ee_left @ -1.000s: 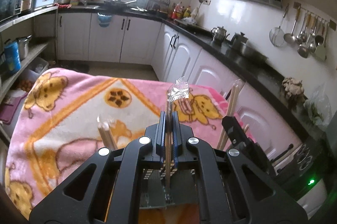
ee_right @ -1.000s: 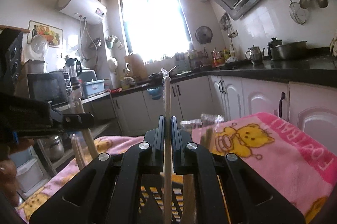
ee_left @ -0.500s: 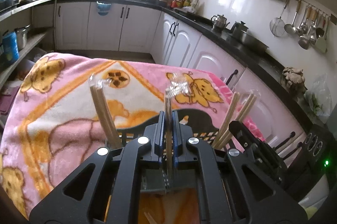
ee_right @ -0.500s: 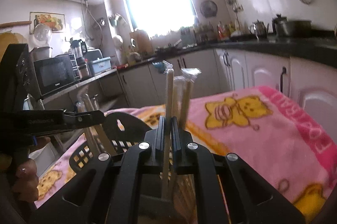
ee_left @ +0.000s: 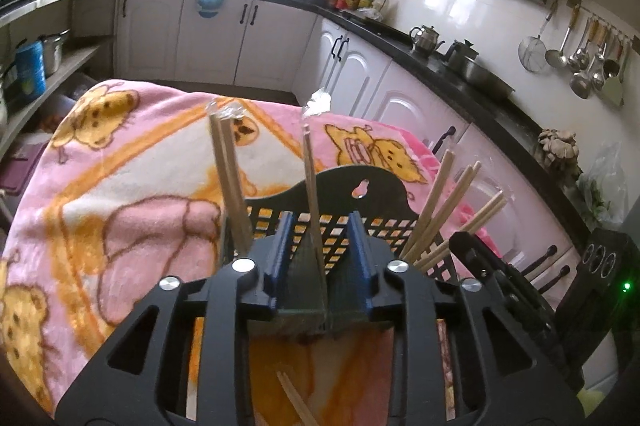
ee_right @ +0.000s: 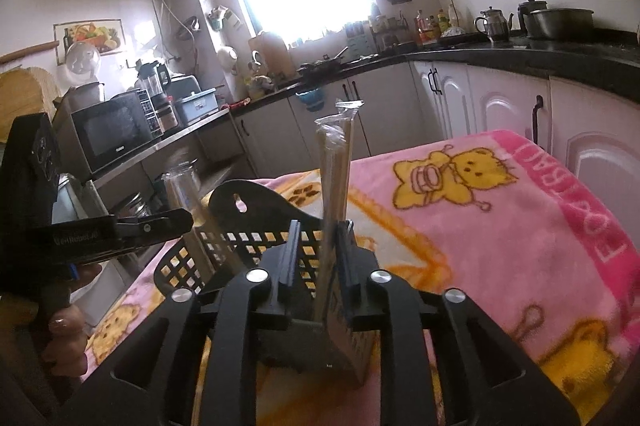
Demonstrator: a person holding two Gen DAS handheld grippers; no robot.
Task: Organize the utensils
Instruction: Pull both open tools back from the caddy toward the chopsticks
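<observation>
A black slotted utensil holder [ee_left: 352,193] stands on the pink blanket [ee_left: 132,193]; it also shows in the right wrist view [ee_right: 256,209]. My left gripper [ee_left: 320,246] is open around a wrapped pair of chopsticks [ee_left: 310,177] that stands in the holder. Another wrapped pair [ee_left: 228,177] stands at its left and several bare chopsticks [ee_left: 448,209] lean at its right. My right gripper [ee_right: 318,254] is open around a wrapped pair of chopsticks [ee_right: 336,177] standing in the holder.
White kitchen cabinets with a black counter [ee_left: 440,65] run behind and right of the blanket-covered table. A loose chopstick [ee_left: 296,402] lies under the left gripper. The left gripper and the hand holding it [ee_right: 60,330] are at the left of the right wrist view.
Both grippers lowered their wrapped chopsticks into the holder and opened their jaws, letting go. The holder now fills more of both views.
</observation>
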